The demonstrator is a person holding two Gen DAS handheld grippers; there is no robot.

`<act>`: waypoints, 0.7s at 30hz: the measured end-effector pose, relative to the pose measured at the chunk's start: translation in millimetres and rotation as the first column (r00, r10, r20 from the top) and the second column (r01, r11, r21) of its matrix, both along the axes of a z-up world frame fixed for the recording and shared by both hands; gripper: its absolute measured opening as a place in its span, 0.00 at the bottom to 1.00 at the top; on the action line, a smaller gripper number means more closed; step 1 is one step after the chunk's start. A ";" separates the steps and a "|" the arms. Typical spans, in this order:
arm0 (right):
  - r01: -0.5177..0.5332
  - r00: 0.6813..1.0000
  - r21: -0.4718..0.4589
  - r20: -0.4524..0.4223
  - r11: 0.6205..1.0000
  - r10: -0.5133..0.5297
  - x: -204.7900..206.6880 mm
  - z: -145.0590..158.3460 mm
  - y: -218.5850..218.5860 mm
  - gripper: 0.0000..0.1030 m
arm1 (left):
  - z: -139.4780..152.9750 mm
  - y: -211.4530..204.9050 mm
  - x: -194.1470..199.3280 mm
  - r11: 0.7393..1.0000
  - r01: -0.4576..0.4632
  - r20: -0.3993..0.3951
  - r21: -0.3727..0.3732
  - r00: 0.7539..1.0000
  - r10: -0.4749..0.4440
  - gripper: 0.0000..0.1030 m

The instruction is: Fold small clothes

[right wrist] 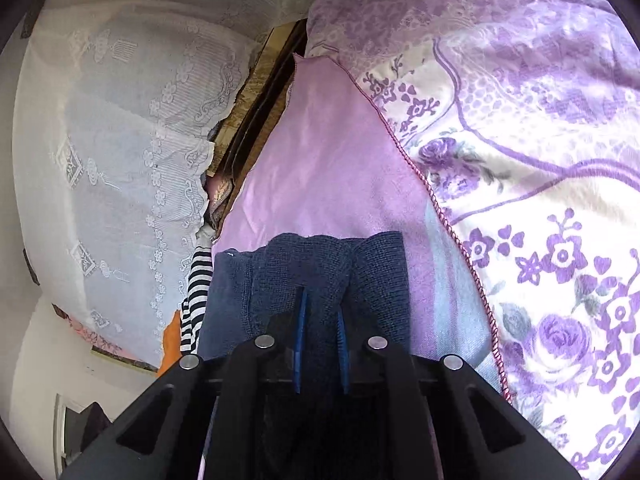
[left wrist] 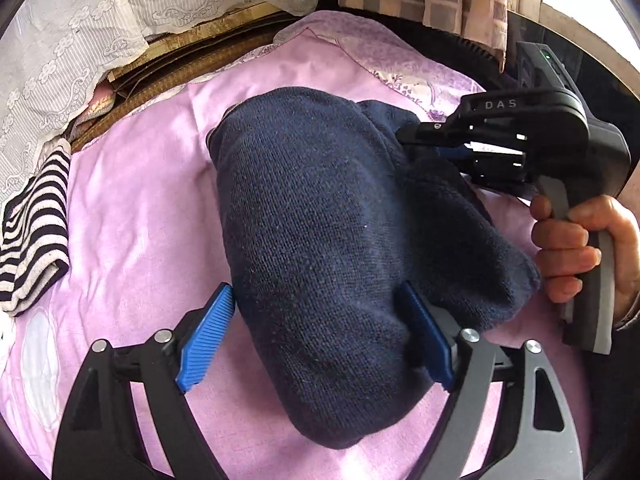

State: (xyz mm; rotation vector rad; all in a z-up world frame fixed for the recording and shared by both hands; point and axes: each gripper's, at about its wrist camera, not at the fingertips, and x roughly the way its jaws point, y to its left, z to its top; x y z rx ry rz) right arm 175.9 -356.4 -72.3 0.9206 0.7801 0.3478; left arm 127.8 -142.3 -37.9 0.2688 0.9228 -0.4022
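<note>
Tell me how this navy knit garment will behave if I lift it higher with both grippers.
The navy knit garment will probably sag between the grips: it already bulges and drapes over the pink sheet. The thick knit looks fairly heavy for its size. It seems unlikely to slip, since the right gripper pinches a fold; the left gripper straddles the bulk with wide jaws and may hold less.

Pink sheet (left wrist: 132, 216) at centre; floral purple quilt (right wrist: 540, 160) at three o'clock; white lace curtain (right wrist: 112, 140) at nine o'clock.
</note>
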 end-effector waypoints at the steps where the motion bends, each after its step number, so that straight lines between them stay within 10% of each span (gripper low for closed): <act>1: 0.003 1.000 -0.008 0.002 1.000 -0.002 -0.7 1.1 -0.2 0.13 | -4.1 3.8 6.8 0.999 -0.013 -0.044 -0.039 0.999 0.011 0.83; 6: 0.013 0.999 -0.109 0.051 0.994 -0.008 -8.6 20.0 8.6 0.13 | -12.2 39.0 24.4 0.961 -0.095 -0.208 -0.260 0.977 0.041 0.88; 13: 0.107 0.980 -0.369 0.196 0.923 -0.035 -44.0 72.5 31.9 0.15 | 32.9 79.7 2.3 0.911 -0.082 -0.083 -0.404 0.995 0.053 0.85; 17: 0.204 0.971 -0.496 0.215 0.844 -0.108 -53.4 71.0 31.7 0.16 | 26.7 84.3 11.3 0.925 -0.136 -0.081 -0.356 0.990 0.115 0.86; 21: 0.143 0.957 -0.395 0.290 0.907 -0.025 -64.6 80.6 41.3 0.16 | 1.5 74.0 19.2 0.931 -0.147 -0.126 -0.335 0.986 0.111 0.89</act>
